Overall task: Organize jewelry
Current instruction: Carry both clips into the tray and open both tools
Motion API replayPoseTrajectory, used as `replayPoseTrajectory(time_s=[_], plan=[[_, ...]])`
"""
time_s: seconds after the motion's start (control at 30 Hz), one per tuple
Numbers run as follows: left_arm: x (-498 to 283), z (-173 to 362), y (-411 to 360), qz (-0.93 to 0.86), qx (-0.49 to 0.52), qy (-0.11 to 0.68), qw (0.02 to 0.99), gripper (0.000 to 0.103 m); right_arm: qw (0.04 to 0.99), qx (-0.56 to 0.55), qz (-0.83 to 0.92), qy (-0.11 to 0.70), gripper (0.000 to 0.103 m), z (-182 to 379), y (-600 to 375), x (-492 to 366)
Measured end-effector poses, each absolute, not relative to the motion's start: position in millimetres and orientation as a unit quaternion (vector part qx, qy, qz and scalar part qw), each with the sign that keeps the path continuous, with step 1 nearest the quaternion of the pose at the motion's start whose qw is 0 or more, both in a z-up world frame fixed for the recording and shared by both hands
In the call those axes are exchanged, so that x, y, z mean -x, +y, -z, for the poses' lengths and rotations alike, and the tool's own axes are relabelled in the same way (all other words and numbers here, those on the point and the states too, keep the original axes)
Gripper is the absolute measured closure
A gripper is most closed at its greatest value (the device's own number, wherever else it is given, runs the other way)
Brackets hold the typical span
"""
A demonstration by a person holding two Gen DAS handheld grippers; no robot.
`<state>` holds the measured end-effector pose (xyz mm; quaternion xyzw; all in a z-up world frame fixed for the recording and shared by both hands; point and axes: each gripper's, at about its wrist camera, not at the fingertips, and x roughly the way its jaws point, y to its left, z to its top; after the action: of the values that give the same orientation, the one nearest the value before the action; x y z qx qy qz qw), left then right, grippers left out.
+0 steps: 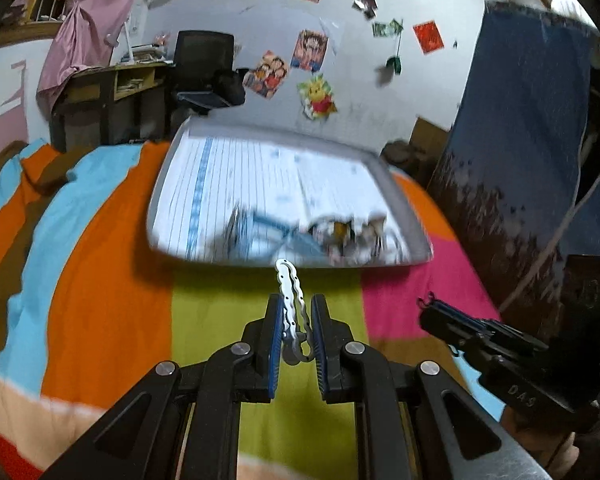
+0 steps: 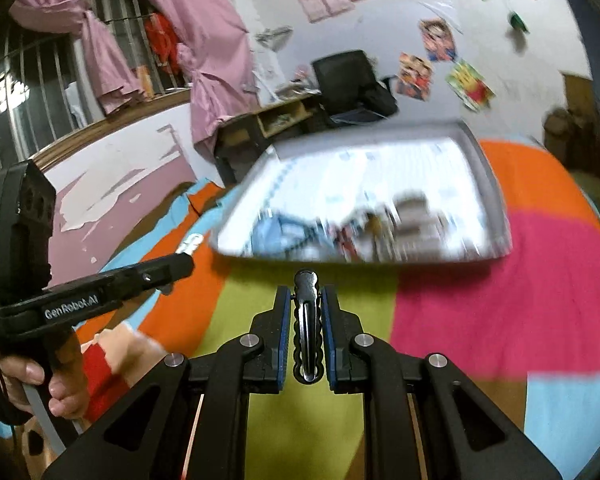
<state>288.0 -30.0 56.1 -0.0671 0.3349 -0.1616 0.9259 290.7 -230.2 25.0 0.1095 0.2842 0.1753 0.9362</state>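
Observation:
My left gripper is shut on a silver wavy hair clip whose tip sticks out towards the tray. A black wavy hair clip stands clamped in my right gripper, which is shut on it. Ahead of both lies a grey tray lined with printed paper, blurred by motion; a heap of small jewelry pieces rests near its front edge. The tray and the jewelry heap also show in the right wrist view. Each gripper appears in the other's view: right gripper, left gripper.
The tray sits on a bed with a striped blanket of orange, blue, green and pink. A dark blue cloth over a tall shape stands at the right. A desk and black chair are behind the bed. A hand holds the left gripper's handle.

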Motion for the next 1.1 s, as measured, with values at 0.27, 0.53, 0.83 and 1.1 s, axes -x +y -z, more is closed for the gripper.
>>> replayPoseTrajectory(time_s=[0.27, 0.53, 0.83, 1.1], plan=[[-366.7, -56.0, 0.2, 0.12, 0.112, 0.319, 0.933, 0.089, 0.935, -0.058, -0.214, 0.276, 0.089, -49.3, -195.0, -389.2], [-411.1, -22.6, 16.9, 0.093, 0.144, 0.341, 0.924, 0.089, 0.927, -0.053, -0.206, 0.308, 0.089, -21.0, -179.9, -436.5], [-422.4, -2.9, 11.2, 0.106, 0.161, 0.364, 0.911, 0.088, 0.933, -0.039, -0.191, 0.302, 0.067, -22.3, -187.9, -430.6], [-398.2, -24.9, 14.0, 0.087, 0.174, 0.32, 0.927, 0.04, 0.95, -0.049, -0.16, 0.263, 0.062, -53.4, -214.5, -407.7]])
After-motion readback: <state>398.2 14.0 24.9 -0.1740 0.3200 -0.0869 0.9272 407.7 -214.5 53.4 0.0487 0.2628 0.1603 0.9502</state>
